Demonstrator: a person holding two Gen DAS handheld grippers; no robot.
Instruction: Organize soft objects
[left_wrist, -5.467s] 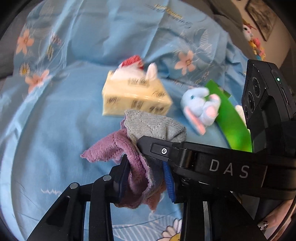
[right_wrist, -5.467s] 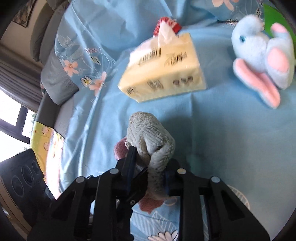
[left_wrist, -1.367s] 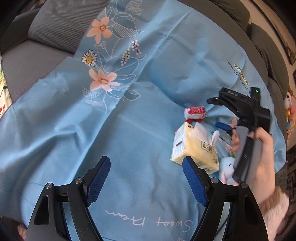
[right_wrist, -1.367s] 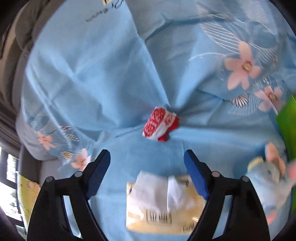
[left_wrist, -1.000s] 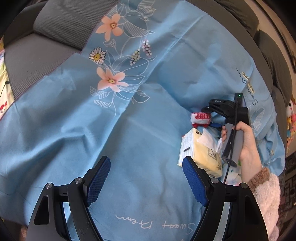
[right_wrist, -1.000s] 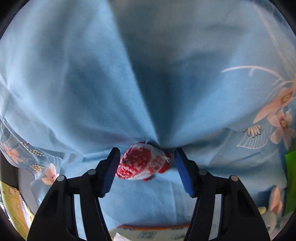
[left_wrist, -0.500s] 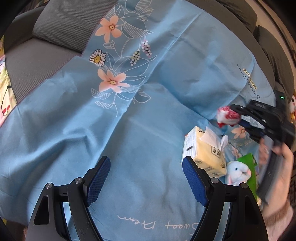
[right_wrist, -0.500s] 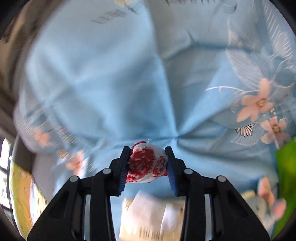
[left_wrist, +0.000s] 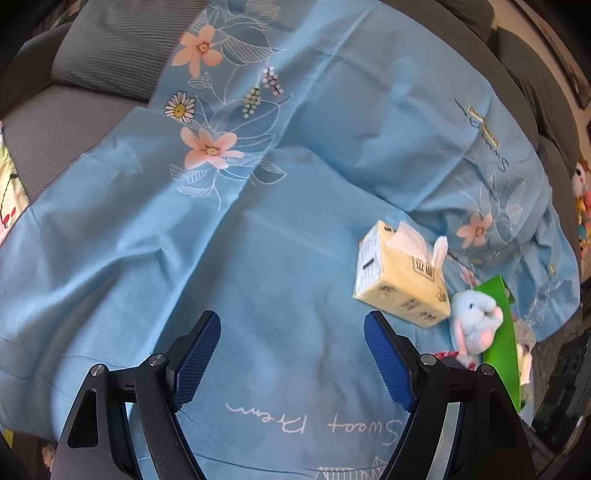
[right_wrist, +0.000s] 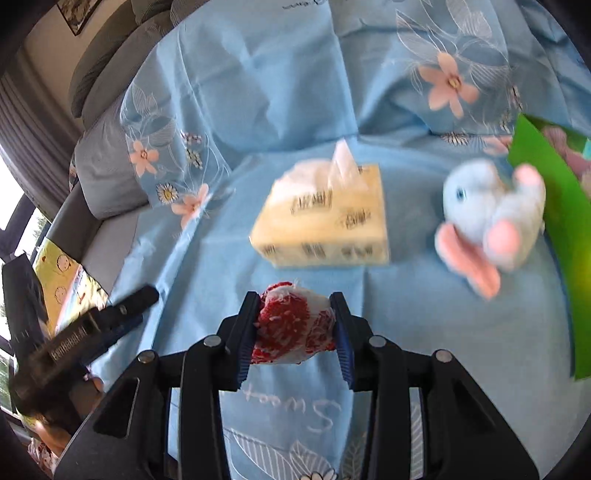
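1. Holding a red and white sock ball (right_wrist: 293, 325) tight, the right claw (right_wrist: 295, 328) hangs over the blue sheet (right_wrist: 258, 74); its jaws are opening a bit.
2. Only the left view shows the left claw (left_wrist: 291, 360) wide apart, with nothing in it.
3. Both views show the tissue pack (left_wrist: 400, 282) beside the bunny (left_wrist: 474, 321).
4. The sheet reads "Sweet Dream" (left_wrist: 314, 422).

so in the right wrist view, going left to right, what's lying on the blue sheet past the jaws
left gripper → tissue pack → blue plush bunny → green bag
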